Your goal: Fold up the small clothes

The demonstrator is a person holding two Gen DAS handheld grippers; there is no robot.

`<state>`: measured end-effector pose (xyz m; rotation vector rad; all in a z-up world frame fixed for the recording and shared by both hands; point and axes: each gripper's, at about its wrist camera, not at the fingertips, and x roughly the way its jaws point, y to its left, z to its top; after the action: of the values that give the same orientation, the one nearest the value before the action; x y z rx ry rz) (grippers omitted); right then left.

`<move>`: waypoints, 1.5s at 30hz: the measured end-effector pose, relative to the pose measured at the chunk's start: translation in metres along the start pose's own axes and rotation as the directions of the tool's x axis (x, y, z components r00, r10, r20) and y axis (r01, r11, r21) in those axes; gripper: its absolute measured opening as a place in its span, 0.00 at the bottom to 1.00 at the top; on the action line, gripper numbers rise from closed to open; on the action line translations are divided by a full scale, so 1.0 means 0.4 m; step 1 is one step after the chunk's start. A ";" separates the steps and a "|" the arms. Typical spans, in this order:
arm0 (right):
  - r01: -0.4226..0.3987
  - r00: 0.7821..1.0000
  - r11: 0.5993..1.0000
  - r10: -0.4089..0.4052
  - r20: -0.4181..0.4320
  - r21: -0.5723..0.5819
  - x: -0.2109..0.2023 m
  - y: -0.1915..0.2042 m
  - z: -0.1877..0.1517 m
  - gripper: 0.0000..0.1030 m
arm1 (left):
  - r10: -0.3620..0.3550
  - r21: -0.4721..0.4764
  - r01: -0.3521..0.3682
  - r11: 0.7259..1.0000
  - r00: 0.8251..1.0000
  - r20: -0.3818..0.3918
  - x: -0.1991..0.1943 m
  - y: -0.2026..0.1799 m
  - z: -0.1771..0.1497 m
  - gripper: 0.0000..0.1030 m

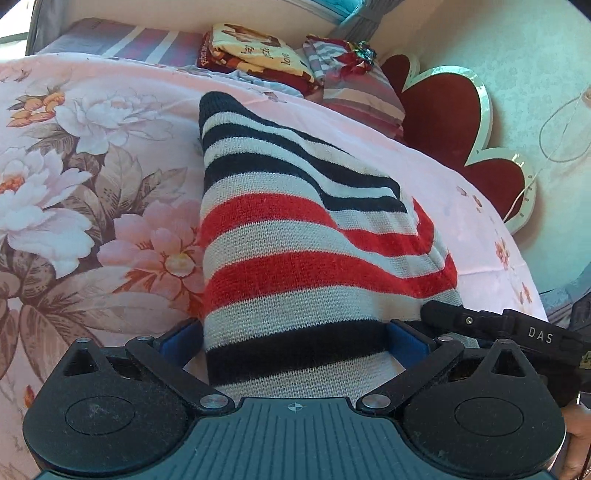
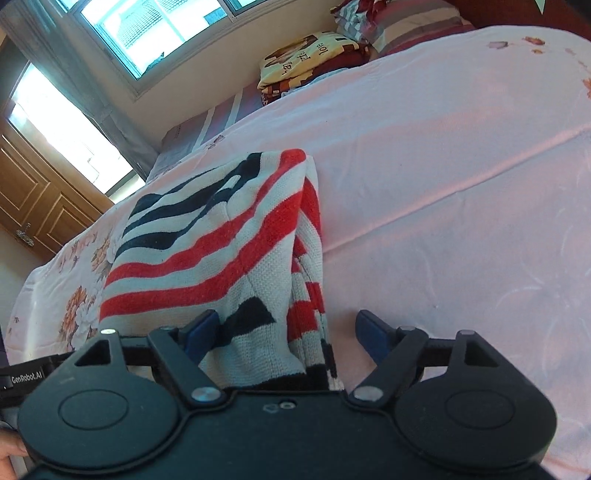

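Striped knit sweater (image 1: pixel 295 236) lies folded on the floral bedspread (image 1: pixel 92 155), its near edge between both spread pairs of fingers: my left gripper (image 1: pixel 293 341) wide, my right gripper (image 2: pixel 286 334) wide, neither pressing it.

Strong daylight pours through the blown-out glass window (image 2: pixel 155 29) on my right view, washing the pink floral bedspread (image 2: pixel 443 155) pale. Both views stay sharp, though fisheye bending curves their edges.
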<state>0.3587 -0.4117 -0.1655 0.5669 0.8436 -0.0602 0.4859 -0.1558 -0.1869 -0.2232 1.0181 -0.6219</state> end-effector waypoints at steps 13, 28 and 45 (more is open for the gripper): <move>-0.155 0.988 0.988 0.155 -0.023 0.014 0.037 -0.013 0.013 0.43 | -0.074 -0.024 0.075 0.997 0.997 0.025 0.035 -0.019 0.006 0.79; -0.228 0.972 0.973 0.226 0.068 0.027 -0.098 0.126 -0.041 0.33 | -0.071 0.048 0.065 0.997 0.990 0.121 -0.189 -0.032 0.021 0.61; -0.409 0.912 0.912 0.410 0.025 -0.028 0.069 0.645 -0.156 0.33 | 0.130 -0.002 -0.133 0.991 0.962 0.242 -0.572 0.464 0.042 0.61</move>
<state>0.4035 -0.1563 -0.1019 0.7109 0.6802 0.3244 0.4858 0.1251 -0.0962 -0.2111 0.7856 -0.4679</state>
